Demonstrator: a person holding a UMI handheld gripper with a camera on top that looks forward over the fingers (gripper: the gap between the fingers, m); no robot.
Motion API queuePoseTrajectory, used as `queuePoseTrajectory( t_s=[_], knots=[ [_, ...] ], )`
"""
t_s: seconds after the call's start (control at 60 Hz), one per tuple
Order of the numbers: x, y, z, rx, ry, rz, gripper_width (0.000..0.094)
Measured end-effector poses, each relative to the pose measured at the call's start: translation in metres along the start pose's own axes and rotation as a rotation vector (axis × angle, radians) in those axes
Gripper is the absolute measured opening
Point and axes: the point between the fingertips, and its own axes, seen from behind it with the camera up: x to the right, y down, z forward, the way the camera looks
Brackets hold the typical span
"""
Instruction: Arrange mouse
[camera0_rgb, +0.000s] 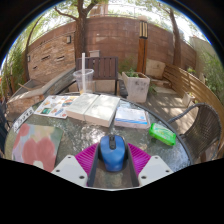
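Outdoors, one glass table (70, 135) holds two books (92, 107), while fingers (112, 158) clamp one blue mouse (112, 150).

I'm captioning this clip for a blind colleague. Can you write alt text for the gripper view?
A blue computer mouse sits between the gripper's pink-padded fingers on a glass patio table. Beyond it lie books, a clear plastic cup and a green object, with a brick wall behind.

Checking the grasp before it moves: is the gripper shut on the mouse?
Cannot tell. The blue mouse sits between the gripper's pink pads, but whether both fingers press on it is not visible.
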Motion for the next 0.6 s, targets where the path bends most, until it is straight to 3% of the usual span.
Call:
queuePoseTrajectory(
  t_s=[0.117, 0.25, 0.333, 0.433, 0.517, 0.6],
  knots=[
    [-0.003, 0.0, -0.004, -0.008, 0.014, -0.022, 0.041],
    [0.005, -0.009, -0.022, -0.002, 0.074, -0.041, 0.0365],
    [0.011, -0.039, -0.05, 0.056, 0.117, -0.005, 0.0366],
    [-0.007, -0.102, -0.105, 0.198, 0.136, 0.032, 0.0367],
    [-0.05, -0.148, -0.148, 0.303, 0.103, 0.032, 0.0365],
    [-0.117, -0.158, -0.161, 0.32, 0.027, 0.039, 0.0363]
  ],
)
